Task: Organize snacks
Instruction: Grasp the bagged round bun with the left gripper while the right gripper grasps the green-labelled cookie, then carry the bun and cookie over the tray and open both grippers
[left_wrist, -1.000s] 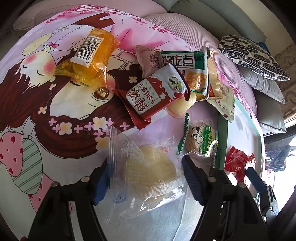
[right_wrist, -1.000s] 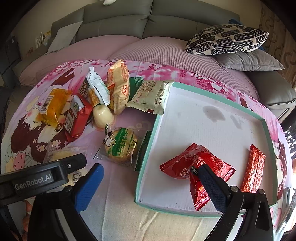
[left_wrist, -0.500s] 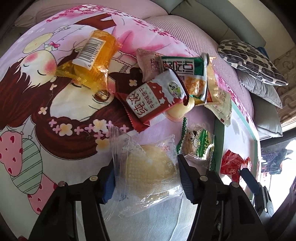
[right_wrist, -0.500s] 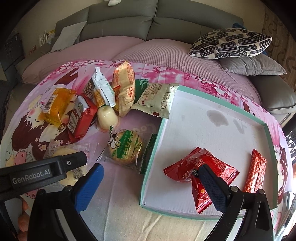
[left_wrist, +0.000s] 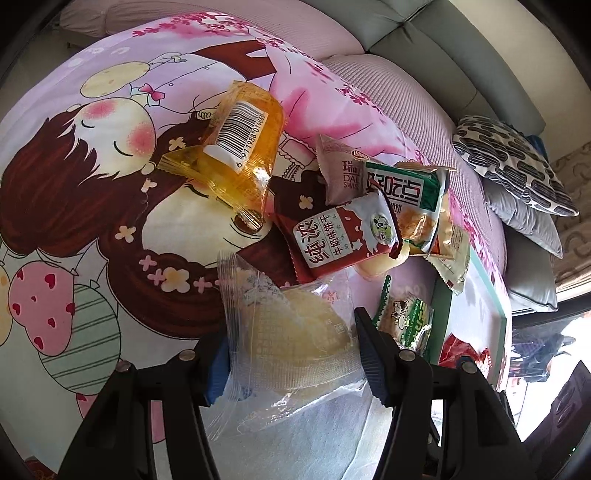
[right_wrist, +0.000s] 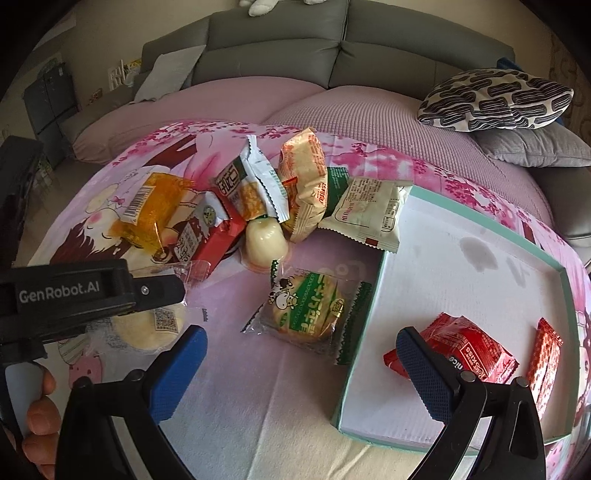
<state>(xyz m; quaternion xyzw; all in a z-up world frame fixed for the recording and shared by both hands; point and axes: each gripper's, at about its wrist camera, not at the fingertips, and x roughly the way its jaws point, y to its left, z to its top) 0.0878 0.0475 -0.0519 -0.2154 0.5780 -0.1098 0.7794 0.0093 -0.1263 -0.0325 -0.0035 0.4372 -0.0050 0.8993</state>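
My left gripper is shut on a round pale cake in a clear wrapper, which lies low over the cartoon-print cloth; the blue pads press both its sides. The right wrist view shows the same cake under the left gripper's black body. My right gripper stands open and empty above a green-and-white cracker packet. To its right a teal-rimmed white tray holds a red packet and a slim red bar. Behind is a pile of snacks: an orange jelly pack, a red-and-white biscuit pack and a pudding cup.
The cloth covers a pink sofa seat with a grey backrest. A black-and-white patterned pillow and a grey pillow lie at the back right. A person's fingers hold the left gripper at the lower left edge.
The left jaws have closed in on the wrapped cake, and its wrapper now bunches up between the pads. The left gripper has shifted a little. The right gripper has barely moved.
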